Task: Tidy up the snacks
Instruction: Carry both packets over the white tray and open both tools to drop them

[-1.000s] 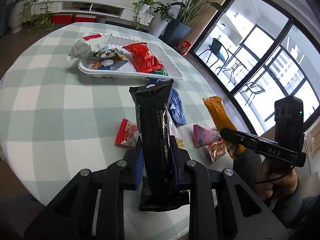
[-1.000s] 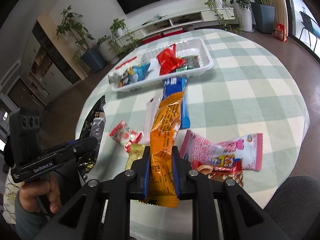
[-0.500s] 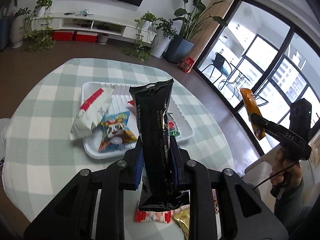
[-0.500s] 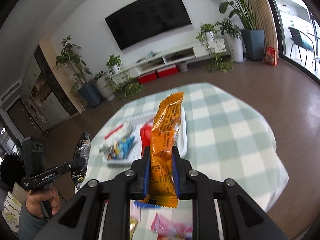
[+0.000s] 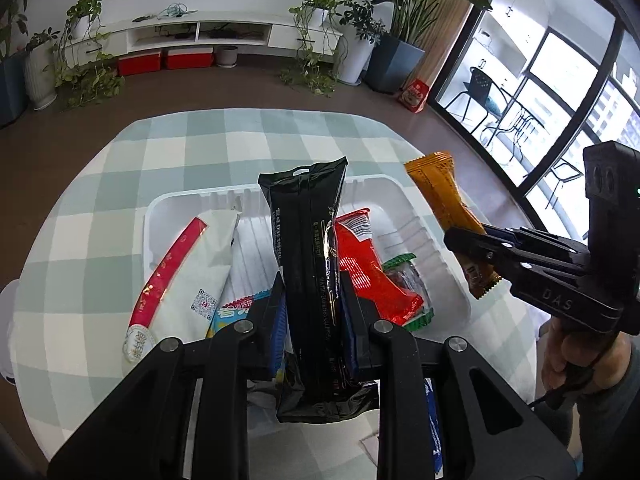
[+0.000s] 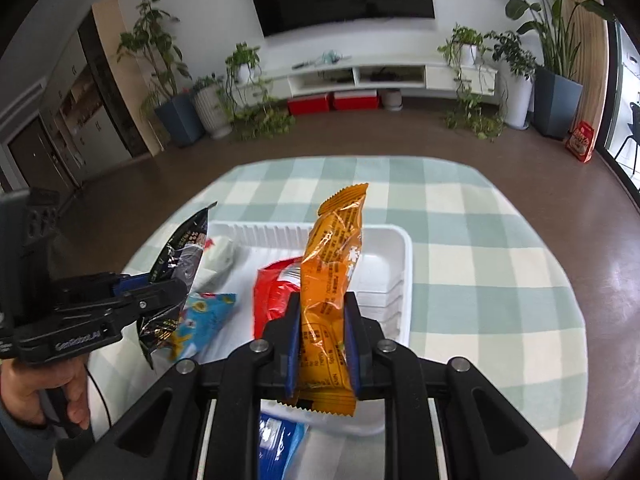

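Black packet (image 5: 310, 264), long and glossy, pinched upright between the fingers of the left gripper (image 5: 312, 320), hanging over the white tray (image 5: 394, 192). Orange packet (image 6: 332, 276), also long, pinched upright in the right gripper (image 6: 322, 344), above the tray's right half. Both packets clear of the tray, not touching it.

In the tray, 4 snacks: a white pouch (image 5: 192, 276) with a red stripe at the left, a blue packet (image 6: 204, 316) with a cartoon print near the front, a red packet (image 5: 368, 268) in the middle, a small clear packet (image 5: 408, 280) with green ends just beside the red one. Right part of the tray bare.

Tray on a round table (image 6: 480, 248) under a green and cream checked cloth. Another blue packet (image 6: 276, 444) on the cloth, just in front of the tray.

A bare hand (image 6: 36, 384) around each gripper's handle. Beyond the table: brown floor, potted plants, a low white cabinet, a dark wall screen, big windows at the right.
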The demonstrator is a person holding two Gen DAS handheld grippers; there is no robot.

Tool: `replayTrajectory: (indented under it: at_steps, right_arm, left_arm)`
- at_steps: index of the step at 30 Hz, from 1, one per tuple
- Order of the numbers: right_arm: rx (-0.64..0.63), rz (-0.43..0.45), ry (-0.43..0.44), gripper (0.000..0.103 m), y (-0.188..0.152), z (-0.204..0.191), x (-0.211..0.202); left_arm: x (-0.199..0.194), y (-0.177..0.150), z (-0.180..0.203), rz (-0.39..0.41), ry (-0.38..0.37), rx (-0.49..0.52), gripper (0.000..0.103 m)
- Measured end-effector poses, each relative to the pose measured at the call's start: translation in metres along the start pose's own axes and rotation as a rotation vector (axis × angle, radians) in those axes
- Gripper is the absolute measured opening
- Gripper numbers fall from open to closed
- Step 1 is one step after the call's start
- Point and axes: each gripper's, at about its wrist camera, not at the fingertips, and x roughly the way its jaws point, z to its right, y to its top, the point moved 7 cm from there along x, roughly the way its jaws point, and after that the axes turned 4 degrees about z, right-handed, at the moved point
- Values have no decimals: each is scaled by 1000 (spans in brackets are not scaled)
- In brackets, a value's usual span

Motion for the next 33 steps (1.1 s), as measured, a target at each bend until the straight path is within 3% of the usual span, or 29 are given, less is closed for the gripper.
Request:
replayTrajectory:
  at_steps: [12,25,29,30,32,33]
  right_arm:
    - [4,-124,-38,21,-15,14,68]
    - [5,-130,-33,29,-25,20,75]
    - [8,-128,-35,31,-25,21,71]
    - [4,-125,-39,32,-25,22,70]
    - [-1,-114,-44,39,-23,23,64]
    - [-2,-108,-45,46,-21,24,61]
  left_arm:
    - [50,-8,13,-54,40,59,21]
    - [56,-9,10,-47,82,68,24]
    - [53,-8,11,-36,77,64,34]
    - [52,-7,11,-31,71,61,45]
    - [48,-5,11,-15,81,59,55]
    - [46,-4,12,-11,76,56,56]
